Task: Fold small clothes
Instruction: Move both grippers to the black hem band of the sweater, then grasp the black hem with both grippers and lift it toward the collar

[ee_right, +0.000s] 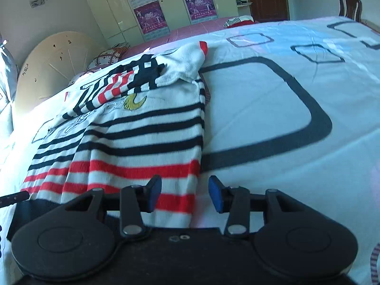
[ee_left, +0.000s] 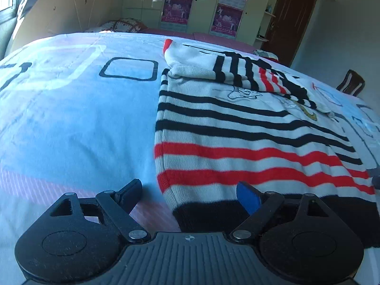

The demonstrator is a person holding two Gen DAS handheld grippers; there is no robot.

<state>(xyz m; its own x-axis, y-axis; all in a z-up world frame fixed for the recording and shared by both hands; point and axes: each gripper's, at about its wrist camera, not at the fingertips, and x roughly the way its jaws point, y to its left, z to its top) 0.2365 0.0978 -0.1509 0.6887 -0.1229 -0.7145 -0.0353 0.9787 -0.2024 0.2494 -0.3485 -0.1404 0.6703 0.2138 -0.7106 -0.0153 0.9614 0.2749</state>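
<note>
Left gripper (ee_left: 188,196): your fingers spread wide, empty, straddling the sweater's (ee_left: 249,137) near left hem corner.
Right gripper (ee_right: 184,194): your fingers parted, empty, straddling the sweater's (ee_right: 142,142) right hem edge.
Sweater: striped, sleeves folded across chest, ahead of both grippers.
Bedsheet (ee_right: 296,99): beneath everything.

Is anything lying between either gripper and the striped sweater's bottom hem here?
Nothing visible. The left gripper and right gripper are both open right at the hem corners of the striped sweater, with only bedsheet beside it. The folded sleeve lies farther up.
</note>
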